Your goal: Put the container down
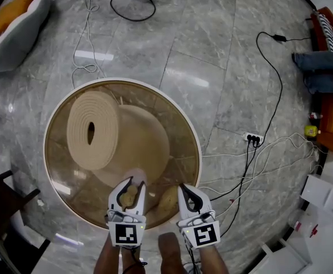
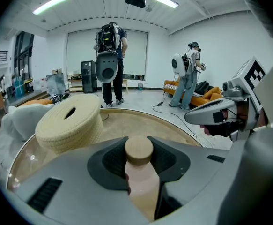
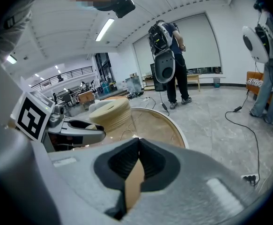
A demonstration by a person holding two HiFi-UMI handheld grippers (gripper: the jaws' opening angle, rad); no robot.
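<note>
The container [image 2: 143, 186], pale pink with a round wooden lid [image 2: 138, 149], stands upright between the jaws of my left gripper [image 2: 137, 143], which is shut on it. In the head view the left gripper [image 1: 133, 184] holds the container [image 1: 130, 195] over the near edge of the round glass table [image 1: 195, 131]. My right gripper [image 1: 185, 189] is just to its right, a short gap apart. Its jaws meet at the tips with nothing between them [image 3: 138, 140].
A ribbed beige drum [image 1: 93, 129] with a hole in its top fills the table's left half. Cables and a power strip [image 1: 252, 137] lie on the marble floor to the right. A dark chair [image 1: 0, 201] stands at the lower left. Two people [image 2: 109, 60] stand farther off.
</note>
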